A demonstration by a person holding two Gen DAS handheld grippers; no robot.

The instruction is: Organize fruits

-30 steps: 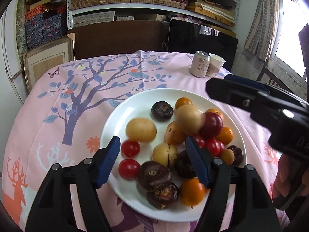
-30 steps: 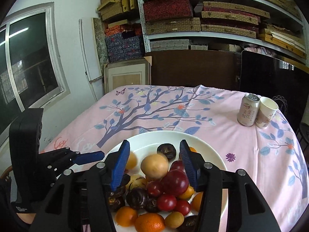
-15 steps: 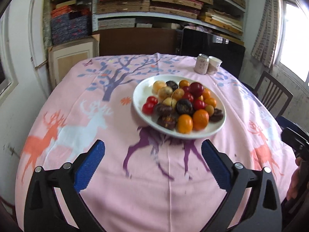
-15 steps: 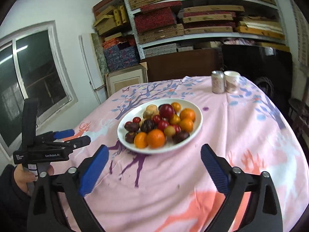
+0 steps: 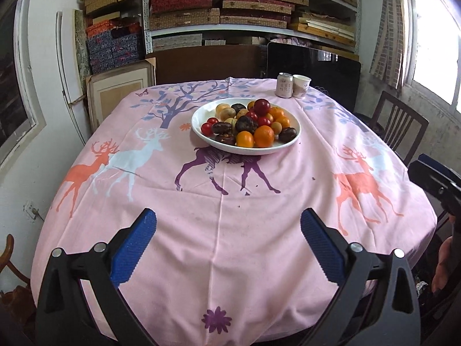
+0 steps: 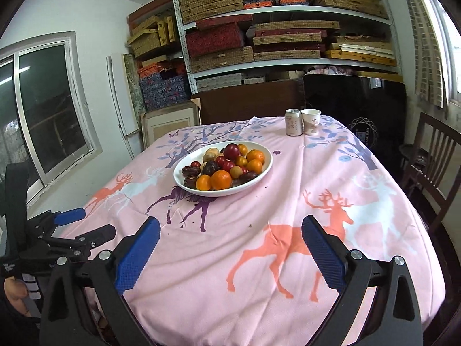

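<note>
While the left wrist view shows the left gripper (image 5: pixel 227 230) with jaws wide apart, empty, the fruit plate (image 5: pixel 201 115) sits toward the tabletop's far edge. Right wrist view adds the right gripper (image 6: pixel 230 239), likewise spread and empty, and a window (image 6: pixel 49 109).

Daylit windows (image 6: pixel 49 109) flank box-stacked shelves (image 6: pixel 288 37) behind a cloth-covered table (image 5: pixel 230 230).

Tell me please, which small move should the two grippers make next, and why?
Probably hold off: both the left gripper and the right gripper hang open and empty at the near table edge, and all the fruit sits piled in the white plate.
</note>
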